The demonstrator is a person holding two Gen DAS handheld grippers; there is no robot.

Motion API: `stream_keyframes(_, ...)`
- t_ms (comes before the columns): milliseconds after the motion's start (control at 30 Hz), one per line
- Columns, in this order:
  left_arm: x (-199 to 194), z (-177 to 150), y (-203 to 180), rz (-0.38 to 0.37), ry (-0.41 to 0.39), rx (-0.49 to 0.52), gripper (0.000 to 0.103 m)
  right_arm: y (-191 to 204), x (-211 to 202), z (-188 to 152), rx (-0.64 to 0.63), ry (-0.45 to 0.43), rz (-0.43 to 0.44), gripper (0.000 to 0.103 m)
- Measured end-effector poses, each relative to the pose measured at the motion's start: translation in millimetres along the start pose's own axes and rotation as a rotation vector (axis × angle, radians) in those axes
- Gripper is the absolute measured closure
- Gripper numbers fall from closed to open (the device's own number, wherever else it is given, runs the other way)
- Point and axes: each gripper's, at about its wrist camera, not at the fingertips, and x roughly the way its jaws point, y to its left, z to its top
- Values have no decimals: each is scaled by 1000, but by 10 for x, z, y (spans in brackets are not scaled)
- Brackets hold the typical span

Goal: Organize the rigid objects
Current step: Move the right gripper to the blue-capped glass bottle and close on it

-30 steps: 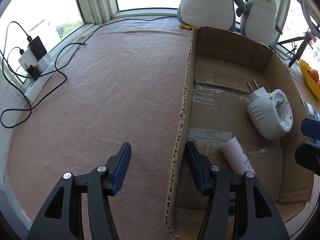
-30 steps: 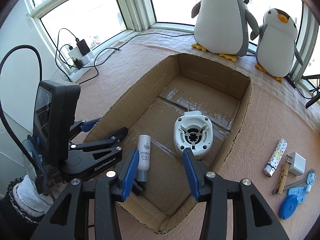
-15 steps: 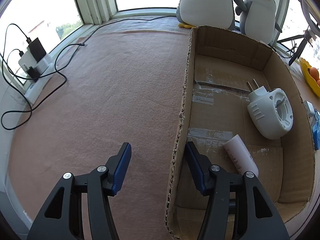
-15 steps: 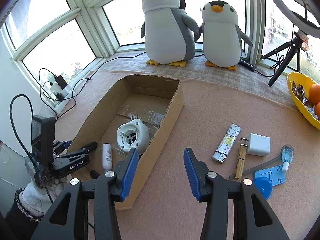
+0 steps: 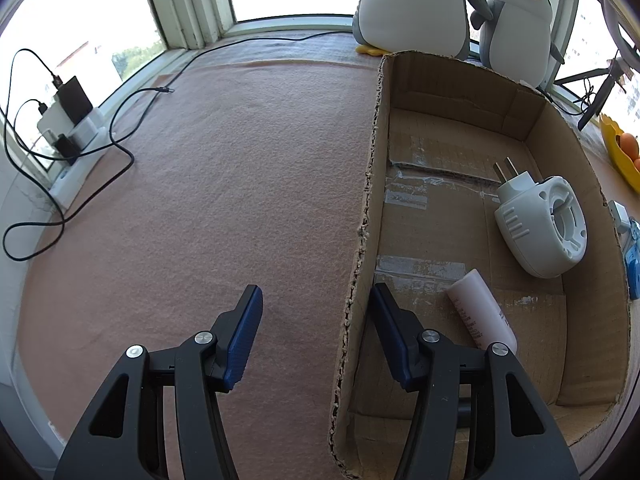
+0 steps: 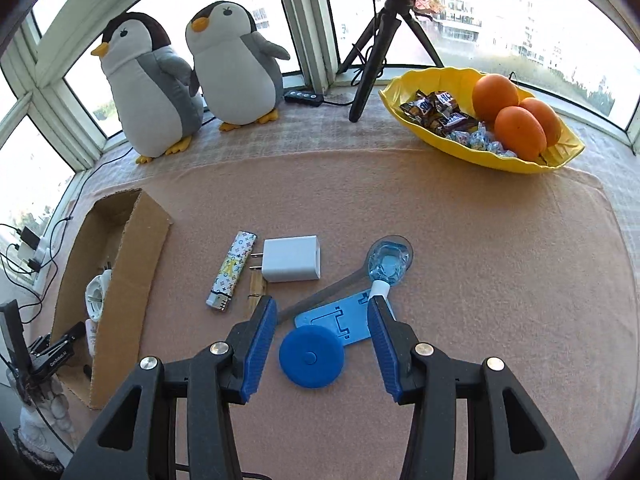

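Observation:
A cardboard box (image 5: 452,92) (image 6: 132,264) holds a white plug-in device (image 5: 540,228) and a white tube (image 5: 480,312). My left gripper (image 5: 316,316) is open and straddles the box's left wall near its front end. My right gripper (image 6: 322,320) is open and empty over loose items on the pink cloth: a blue round disc (image 6: 311,356), a flat blue holder (image 6: 340,318), a clear blue spoon-like piece (image 6: 388,262), a white charger (image 6: 292,259), a patterned lighter (image 6: 232,276) and a wooden clothespin (image 6: 256,292).
Two plush penguins (image 6: 192,76) stand at the window. A yellow bowl (image 6: 480,148) holds oranges and sweets. A black tripod (image 6: 380,48) stands beside it. A power strip with chargers and cables (image 5: 68,128) lies at the left edge.
My right gripper has swung right, away from the box, and now sits over the loose items near the blue disc. My left gripper has stayed at the box's wall.

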Motion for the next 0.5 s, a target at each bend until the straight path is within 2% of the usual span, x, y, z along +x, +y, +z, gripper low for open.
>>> stream_keyframes(167,2,0,5,-1,1,-2,46,-254,220,86,62,53,-30,60)
stream_keyframes(500,0,-4,17,0,1,-5,46,-392,563,317,105,137,-71,60)
